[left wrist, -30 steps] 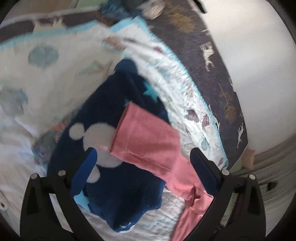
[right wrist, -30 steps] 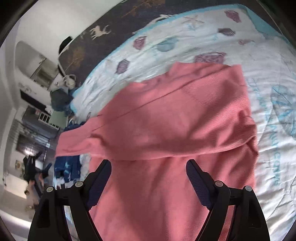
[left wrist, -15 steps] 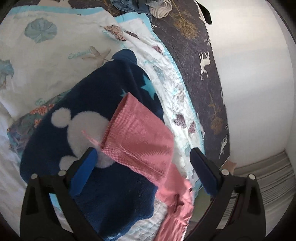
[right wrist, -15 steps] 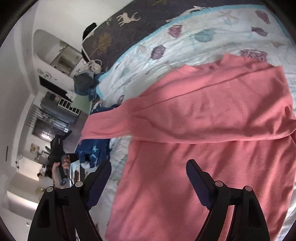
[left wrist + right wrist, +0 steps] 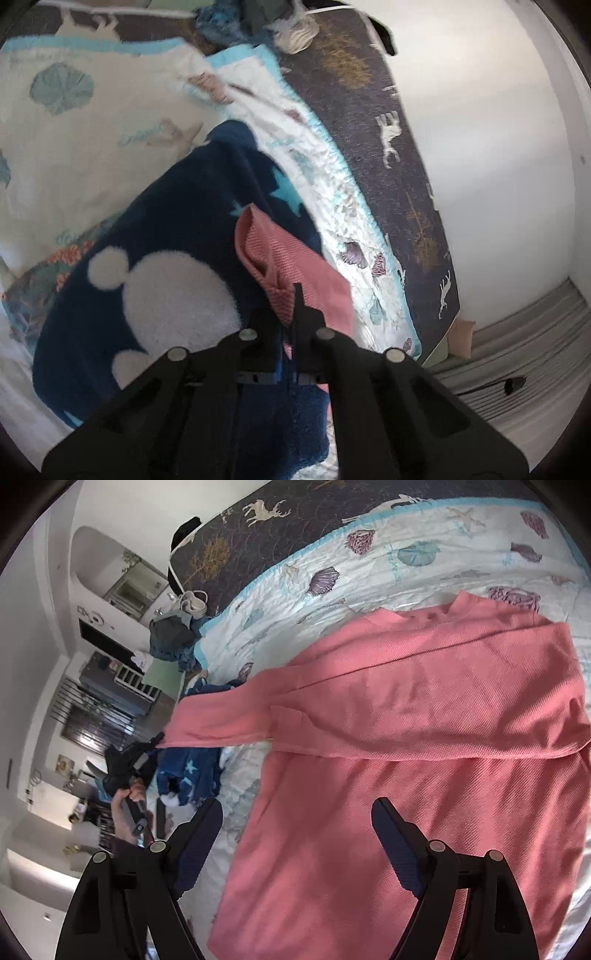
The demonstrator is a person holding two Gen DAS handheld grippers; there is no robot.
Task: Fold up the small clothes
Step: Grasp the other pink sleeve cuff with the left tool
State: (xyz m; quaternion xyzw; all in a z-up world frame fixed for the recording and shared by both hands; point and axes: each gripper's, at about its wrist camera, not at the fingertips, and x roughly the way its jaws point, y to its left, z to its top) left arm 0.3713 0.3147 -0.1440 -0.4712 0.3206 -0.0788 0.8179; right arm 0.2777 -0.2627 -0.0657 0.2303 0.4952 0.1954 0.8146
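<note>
My left claw is closed on the cuff of the pink sweater, low in the middle of the left wrist view, above the navy blanket. In the right wrist view the sweater lies flat on the bed, and this sleeve stretches long toward the left of the frame, where my left hand is. My right claw stands wide and empty over the body, at lower centre. The sleeve's long axis points from left claw to body, so I think the left one must carry it rightward.
</note>
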